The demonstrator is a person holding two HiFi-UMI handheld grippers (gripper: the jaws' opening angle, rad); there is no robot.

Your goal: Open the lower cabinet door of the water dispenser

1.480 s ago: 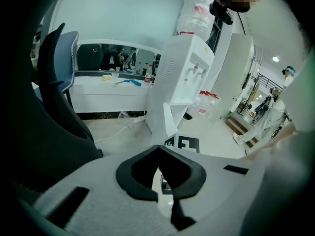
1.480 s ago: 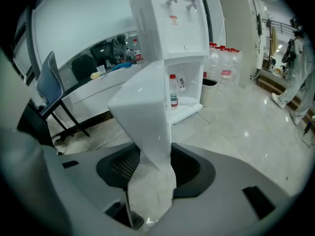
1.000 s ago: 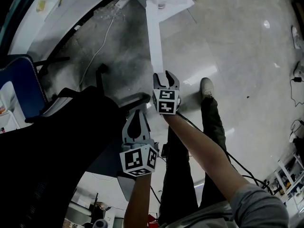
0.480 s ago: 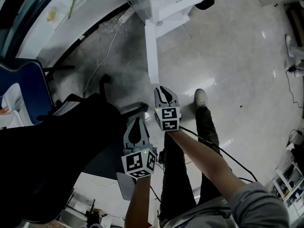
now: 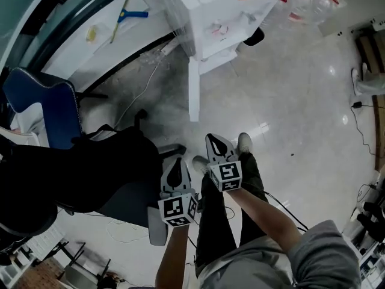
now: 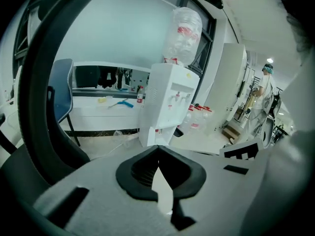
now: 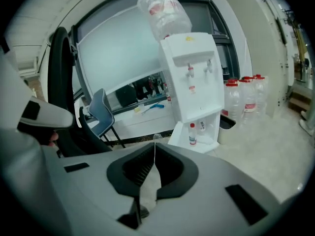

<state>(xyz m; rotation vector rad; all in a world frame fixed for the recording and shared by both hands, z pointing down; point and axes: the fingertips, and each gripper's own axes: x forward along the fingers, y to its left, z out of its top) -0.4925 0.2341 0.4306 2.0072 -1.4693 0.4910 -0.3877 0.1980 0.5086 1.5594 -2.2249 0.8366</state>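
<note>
The white water dispenser (image 5: 225,8) stands at the top of the head view, with a clear bottle (image 7: 162,11) on top. Its lower cabinet door (image 5: 194,89) is swung out wide over the floor. Inside the open cabinet (image 7: 204,129) stands a small red-capped bottle (image 7: 192,133). My right gripper (image 5: 213,138) hangs well short of the door's free end; its jaws have just been closing, and they are shut with nothing between them (image 7: 155,145). My left gripper (image 5: 175,161) is beside it, lower left, also shut and empty (image 6: 158,147).
A black office chair (image 5: 90,173) fills the left, with a blue chair (image 5: 45,110) behind it. Several water bottles (image 7: 243,100) stand right of the dispenser. A cable (image 5: 135,92) runs along the floor by a white counter (image 5: 108,32). The person's shoes (image 5: 243,142) are below the door.
Both grippers have drawn back from the door's end and come up nearer the camera. The right jaws, open a second ago, have closed. The dispenser's top has come into view.
</note>
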